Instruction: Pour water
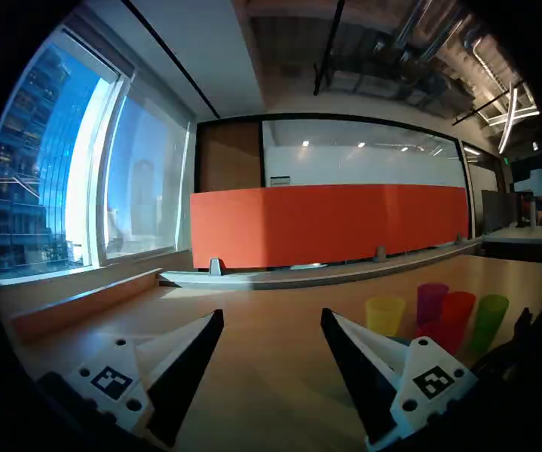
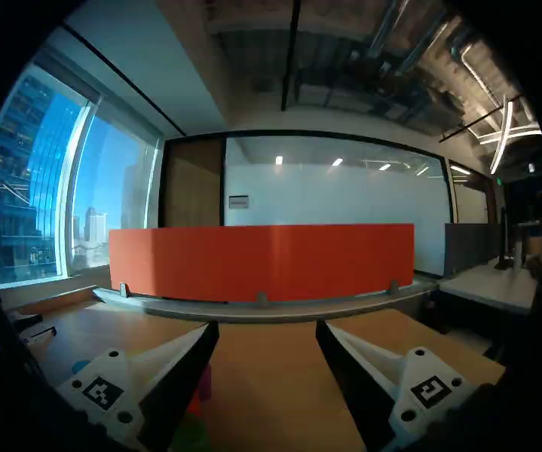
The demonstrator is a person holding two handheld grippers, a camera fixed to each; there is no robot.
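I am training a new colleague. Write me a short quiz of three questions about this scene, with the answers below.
1. True or false: the left gripper holds a cup.
2. How many cups stand on the wooden table?
3. What colour is the panel behind the table? A) blue B) orange C) grey

Key:
1. False. It is open and empty.
2. Four: yellow cup, purple cup, red cup, green cup.
3. B

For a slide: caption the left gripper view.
Open left claw over a wooden desk, four coloured cups to its right.
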